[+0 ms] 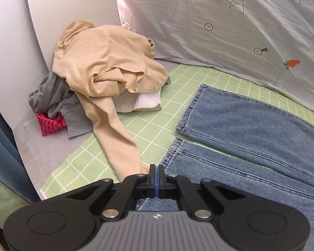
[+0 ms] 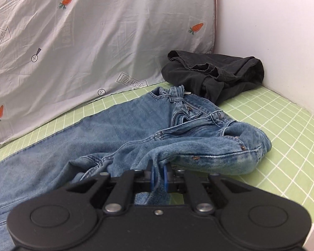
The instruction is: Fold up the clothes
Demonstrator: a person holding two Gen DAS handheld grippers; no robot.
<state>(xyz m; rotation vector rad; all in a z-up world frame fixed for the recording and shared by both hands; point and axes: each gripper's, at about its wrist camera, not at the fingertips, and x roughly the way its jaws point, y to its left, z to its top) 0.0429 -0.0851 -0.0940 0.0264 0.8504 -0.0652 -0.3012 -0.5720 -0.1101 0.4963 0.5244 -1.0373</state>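
Blue jeans lie on a green checked sheet. In the left wrist view the two leg ends (image 1: 251, 125) lie flat, hems toward the left. My left gripper (image 1: 156, 168) is shut at the near leg's hem edge; whether it pinches the denim is hidden. In the right wrist view the waistband and fly (image 2: 184, 113) lie bunched, and my right gripper (image 2: 158, 170) is shut on a fold of the jeans' near waist edge (image 2: 198, 152), which hangs between the pads.
A pile of clothes sits at the far left: a beige garment (image 1: 106, 62) with a sleeve trailing toward my left gripper, grey cloth (image 1: 52, 96), a red piece (image 1: 49, 124). A black garment (image 2: 215, 75) lies in the right corner. A carrot-print sheet (image 2: 94, 41) and white walls bound the bed.
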